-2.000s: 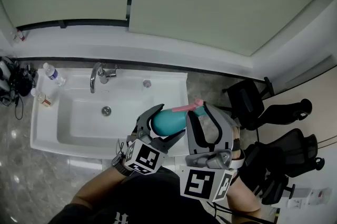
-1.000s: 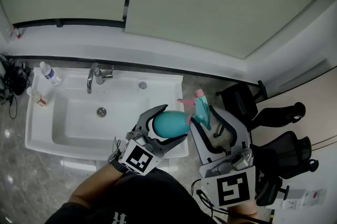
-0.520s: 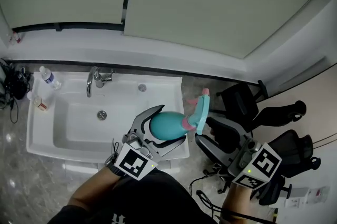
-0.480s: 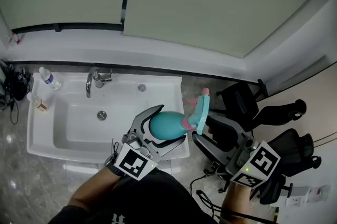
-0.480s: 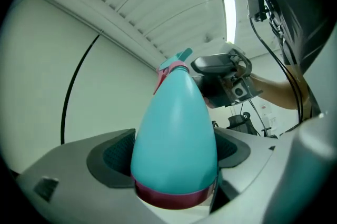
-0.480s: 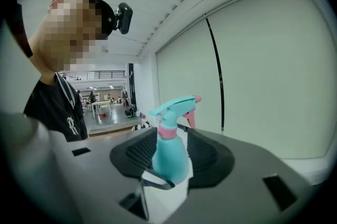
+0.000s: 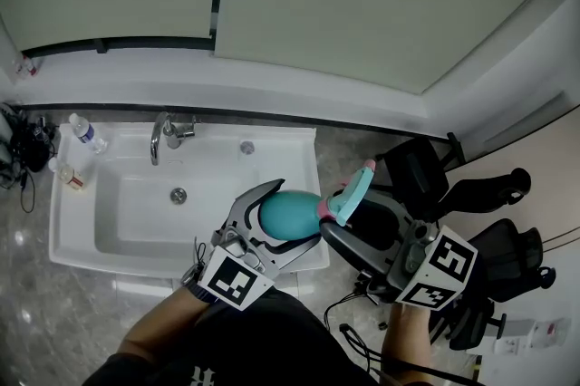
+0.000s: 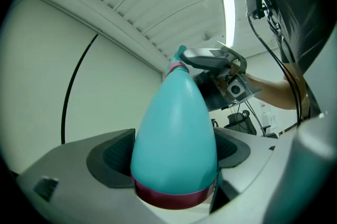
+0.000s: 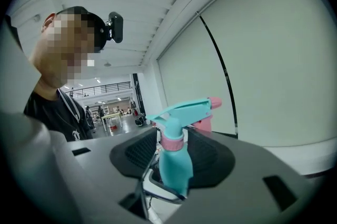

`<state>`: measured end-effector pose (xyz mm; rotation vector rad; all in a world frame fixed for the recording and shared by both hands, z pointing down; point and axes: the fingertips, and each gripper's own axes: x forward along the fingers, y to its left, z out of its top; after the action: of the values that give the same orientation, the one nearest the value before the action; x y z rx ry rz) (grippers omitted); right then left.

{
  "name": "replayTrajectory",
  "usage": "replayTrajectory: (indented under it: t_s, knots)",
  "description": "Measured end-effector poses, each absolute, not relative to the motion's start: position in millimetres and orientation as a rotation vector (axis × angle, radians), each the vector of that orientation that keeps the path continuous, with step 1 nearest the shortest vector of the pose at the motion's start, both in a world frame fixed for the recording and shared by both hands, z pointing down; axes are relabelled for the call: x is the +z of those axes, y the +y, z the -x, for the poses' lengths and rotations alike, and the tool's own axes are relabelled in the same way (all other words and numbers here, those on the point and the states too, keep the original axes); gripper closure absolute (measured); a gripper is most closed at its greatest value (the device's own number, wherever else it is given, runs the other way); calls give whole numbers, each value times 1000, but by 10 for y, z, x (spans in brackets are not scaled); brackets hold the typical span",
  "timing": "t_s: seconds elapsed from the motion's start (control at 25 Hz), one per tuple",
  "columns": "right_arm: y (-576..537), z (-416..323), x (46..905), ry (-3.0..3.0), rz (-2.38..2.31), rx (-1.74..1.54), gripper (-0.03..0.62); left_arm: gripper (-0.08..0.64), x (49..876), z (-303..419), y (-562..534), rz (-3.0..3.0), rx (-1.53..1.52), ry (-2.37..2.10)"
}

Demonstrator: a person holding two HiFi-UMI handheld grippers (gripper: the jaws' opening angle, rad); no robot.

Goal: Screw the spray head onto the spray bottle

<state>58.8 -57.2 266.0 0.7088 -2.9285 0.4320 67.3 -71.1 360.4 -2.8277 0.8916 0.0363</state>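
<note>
The teal egg-shaped spray bottle point(image 7: 288, 214) lies sideways above the sink's right edge, with my left gripper point(image 7: 294, 212) shut round its body. In the left gripper view the bottle point(image 8: 176, 139) fills the gap between the dark pads and tapers to a pink collar. The teal spray head point(image 7: 347, 196) with its pink nozzle sits at the bottle's neck, nozzle pointing up and right. My right gripper point(image 7: 355, 210) comes in from the lower right and is shut on it. In the right gripper view the spray head point(image 9: 181, 112) and its collar stand between the pads of that gripper point(image 9: 174, 157).
Below the grippers is a white sink point(image 7: 82, 235) with a chrome tap point(image 7: 163, 135). A water bottle point(image 7: 84, 127) and a small bottle point(image 7: 69, 177) stand at its left edge. Black office chairs point(image 7: 421, 176) crowd the floor to the right. Cables lie at the far left.
The right gripper has swung round to the right with the spray head in it, so the nozzle has turned from pointing left to up and right. The left gripper has held the bottle still.
</note>
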Motion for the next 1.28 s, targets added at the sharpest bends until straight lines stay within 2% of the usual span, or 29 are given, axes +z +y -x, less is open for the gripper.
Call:
replayTrajectory:
  t_s: [0.2, 0.24, 0.64, 1.0, 1.28]
  knots:
    - [-604, -569, 2664, -2926, -721, 437, 432, 143, 3598, -698, -708, 2836, 32, 880]
    - [-603, -572, 2663, -2921, -715, 410, 457, 143, 3596, -706, -707, 2842, 33, 875]
    - [-506, -498, 2570, -2920, -478, -35, 458, 143, 3576, -780, -596, 3022, 103, 649]
    - [-505, -531, 2585, -2939, -370, 36, 457, 143, 3586, -777, -574, 3061, 14, 617]
    - [-652, -656, 2680, -2825, -707, 135, 457, 143, 3633, -742, -727, 2905, -126, 894]
